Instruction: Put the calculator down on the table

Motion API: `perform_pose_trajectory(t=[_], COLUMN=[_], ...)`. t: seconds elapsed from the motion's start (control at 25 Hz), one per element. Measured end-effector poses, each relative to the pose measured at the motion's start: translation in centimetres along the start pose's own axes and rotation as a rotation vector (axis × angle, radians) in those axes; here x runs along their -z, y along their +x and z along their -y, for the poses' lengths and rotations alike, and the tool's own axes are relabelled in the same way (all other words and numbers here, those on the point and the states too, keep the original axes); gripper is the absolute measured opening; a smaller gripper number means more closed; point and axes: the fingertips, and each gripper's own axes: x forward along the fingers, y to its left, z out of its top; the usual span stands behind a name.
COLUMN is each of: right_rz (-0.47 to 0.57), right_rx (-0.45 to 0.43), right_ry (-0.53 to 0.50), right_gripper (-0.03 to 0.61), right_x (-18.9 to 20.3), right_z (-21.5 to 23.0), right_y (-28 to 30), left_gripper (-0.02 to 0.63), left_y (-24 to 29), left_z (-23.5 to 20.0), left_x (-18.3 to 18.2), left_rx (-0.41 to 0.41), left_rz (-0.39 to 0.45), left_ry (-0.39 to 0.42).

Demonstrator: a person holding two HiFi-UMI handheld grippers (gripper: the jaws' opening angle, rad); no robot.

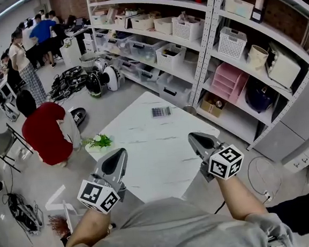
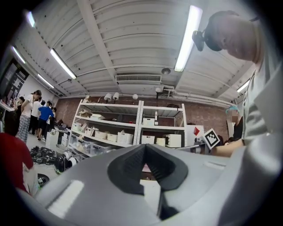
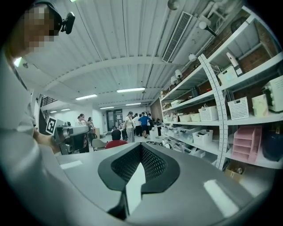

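The calculator [image 1: 161,112], a small dark flat slab, lies on the white marble-pattern table [image 1: 151,153] near its far edge. My left gripper [image 1: 116,157] hangs over the table's near left corner, jaws shut with nothing between them. My right gripper [image 1: 198,139] hovers at the near right edge, also shut and empty. Both are far from the calculator. In the left gripper view the left gripper [image 2: 145,148] points level toward the shelves. In the right gripper view the right gripper [image 3: 141,148] points level across the room. The calculator shows in neither gripper view.
A small green plant [image 1: 98,142] sits at the table's left edge. A person in red [image 1: 48,132] crouches on the floor to the left. Tall shelving [image 1: 205,30] with bins stands behind and right of the table. Helmets and gear [image 1: 94,80] lie on the floor beyond.
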Motion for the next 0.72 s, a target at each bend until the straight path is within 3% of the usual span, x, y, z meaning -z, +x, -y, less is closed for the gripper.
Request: perform_pose_trajectory(t=[0.28, 0.72], right_rz=[0.012, -0.005], right_rx=[0.005, -0.011], right_ry=[-0.037, -0.041], right_gripper=[0.002, 0.002], right_x=[-1.7, -1.3], right_z=[0.9, 0.5], right_y=[2.3, 2.8], left_gripper=[0.058, 0.058], left_y=[1.6, 1.9], left_z=[-2.2, -2.0], left_x=[-0.6, -0.8], left_rx=[0.008, 0.020], left_rz=[0.021, 0.016], left_ry=[-0.026, -0.040])
